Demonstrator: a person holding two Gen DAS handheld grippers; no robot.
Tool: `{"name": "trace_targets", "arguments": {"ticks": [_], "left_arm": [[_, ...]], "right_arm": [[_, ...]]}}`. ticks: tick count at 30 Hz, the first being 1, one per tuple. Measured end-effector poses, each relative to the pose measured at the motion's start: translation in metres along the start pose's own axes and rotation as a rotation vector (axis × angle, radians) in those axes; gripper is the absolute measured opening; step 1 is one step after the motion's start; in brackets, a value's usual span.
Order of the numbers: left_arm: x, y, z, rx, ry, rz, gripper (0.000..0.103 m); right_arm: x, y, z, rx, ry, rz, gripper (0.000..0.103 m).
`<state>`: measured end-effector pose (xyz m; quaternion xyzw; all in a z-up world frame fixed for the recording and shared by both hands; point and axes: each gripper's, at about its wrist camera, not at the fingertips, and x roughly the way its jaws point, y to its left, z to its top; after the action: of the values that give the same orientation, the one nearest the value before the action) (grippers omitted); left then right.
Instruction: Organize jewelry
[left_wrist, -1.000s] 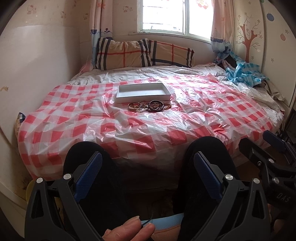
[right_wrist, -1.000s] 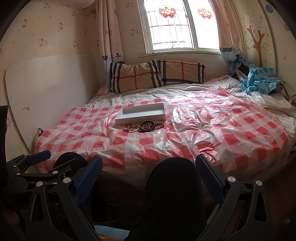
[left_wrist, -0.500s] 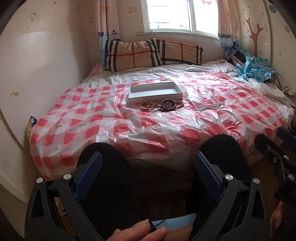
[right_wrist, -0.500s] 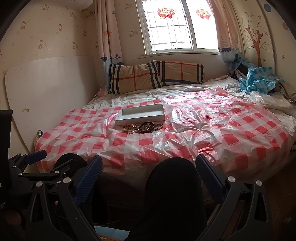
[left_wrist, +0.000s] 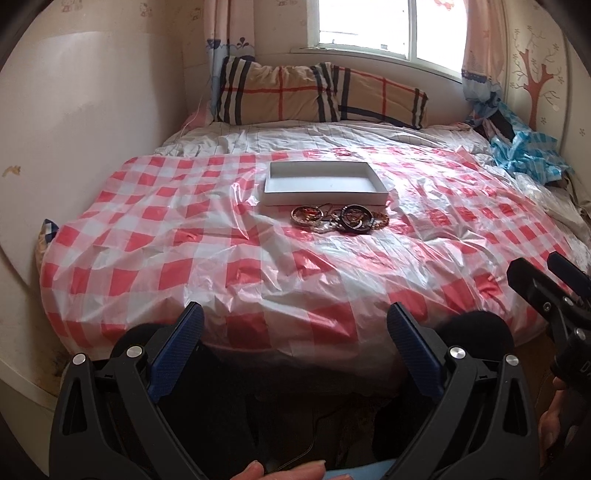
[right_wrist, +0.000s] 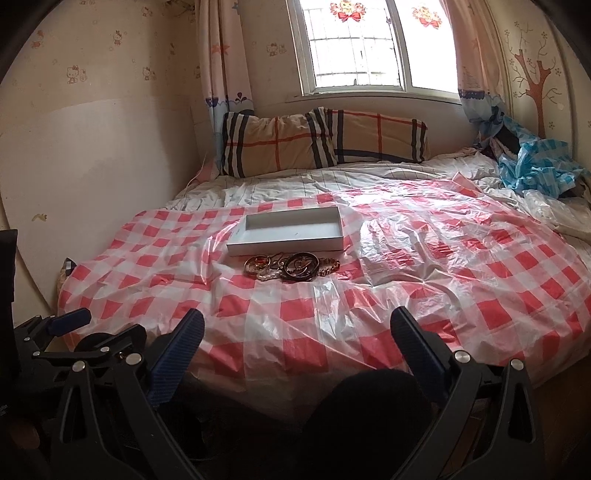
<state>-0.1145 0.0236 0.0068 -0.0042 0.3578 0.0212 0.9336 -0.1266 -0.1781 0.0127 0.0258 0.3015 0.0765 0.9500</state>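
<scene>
A shallow white box (left_wrist: 325, 183) (right_wrist: 291, 229) lies open on the red-and-white checked plastic sheet (left_wrist: 221, 236) (right_wrist: 443, 266) on the bed. Just in front of it lies a heap of jewelry (left_wrist: 340, 218) (right_wrist: 291, 266): a gold-rimmed bangle, a dark bangle, beaded bracelets and chains. My left gripper (left_wrist: 295, 325) is open and empty, low at the bed's near edge, well short of the jewelry. My right gripper (right_wrist: 295, 328) is open and empty too, at the near edge. Each gripper shows at the side of the other's view.
Two plaid pillows (left_wrist: 321, 94) (right_wrist: 325, 140) lie at the head under the window. A blue checked cloth (left_wrist: 532, 158) (right_wrist: 535, 166) is bunched at the far right. A white board (left_wrist: 85, 122) leans on the left wall. My dark-clad knees (right_wrist: 369, 417) are below the grippers.
Both grippers have moved up and forward toward the bed; the box and jewelry look nearer. The jaws stay open. Nothing on the bed has moved.
</scene>
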Motion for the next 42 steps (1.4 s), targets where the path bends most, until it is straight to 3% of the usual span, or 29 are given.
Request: {"name": "trace_targets", "arguments": {"ticks": [10, 17, 26, 37, 39, 40, 42], "left_arm": [[0.115, 0.020, 0.055, -0.077, 0.081, -0.009, 0.095], [0.186, 0.010, 0.090, 0.014, 0.125, 0.023, 0.095], [0.244, 0.012, 0.113, 0.019, 0.170, 0.008, 0.095], [0.302, -0.002, 0.119, 0.051, 0.234, -0.046, 0.095], [0.315, -0.004, 0.120, 0.058, 0.256, -0.052, 0.095], [0.320, -0.004, 0.120, 0.058, 0.263, -0.051, 0.095], [0.329, -0.005, 0.121, 0.058, 0.273, -0.052, 0.095]], "right_arm": [[0.112, -0.011, 0.047, -0.002, 0.070, 0.043, 0.097], [0.196, -0.014, 0.070, -0.033, 0.147, 0.087, 0.097], [0.292, -0.003, 0.085, -0.130, 0.243, 0.099, 0.097], [0.363, 0.005, 0.083, -0.210, 0.341, 0.156, 0.097], [0.369, 0.003, 0.081, -0.212, 0.351, 0.193, 0.090], [0.369, 0.002, 0.081, -0.214, 0.353, 0.193, 0.078], [0.367, -0.003, 0.081, -0.209, 0.351, 0.196, 0.076]]}}
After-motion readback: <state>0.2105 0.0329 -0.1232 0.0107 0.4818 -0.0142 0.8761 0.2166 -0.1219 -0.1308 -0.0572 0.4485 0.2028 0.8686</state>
